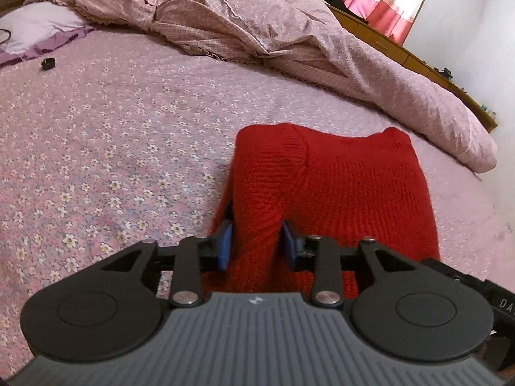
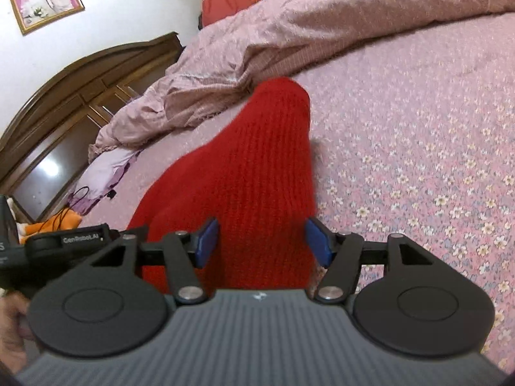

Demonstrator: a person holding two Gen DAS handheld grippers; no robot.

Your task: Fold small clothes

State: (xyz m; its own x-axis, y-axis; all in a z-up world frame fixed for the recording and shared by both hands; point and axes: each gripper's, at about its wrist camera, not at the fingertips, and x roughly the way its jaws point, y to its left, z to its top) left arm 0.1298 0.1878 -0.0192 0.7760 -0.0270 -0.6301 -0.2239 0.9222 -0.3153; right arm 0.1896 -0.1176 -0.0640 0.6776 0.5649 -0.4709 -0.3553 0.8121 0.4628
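Your left gripper (image 1: 256, 241) has its blue pads set on either side of a raised ridge of the one red knitted garment (image 1: 334, 186); whether they pinch it or just flank it, you cannot tell. That garment lies on the pink flowered bedspread (image 1: 106, 148), its near edge at your two grippers and its far end reaching toward the single crumpled pink quilt (image 1: 244, 29). Your right gripper (image 2: 262, 243) straddles a wider bunch of the same knit, pads brushing it on both sides, the grip equally unclear. Judging by its look, the wool is soft, light and stretchy, unlikely to slip but prone to sag. Take it by the thick near edge, a good bite per gripper.
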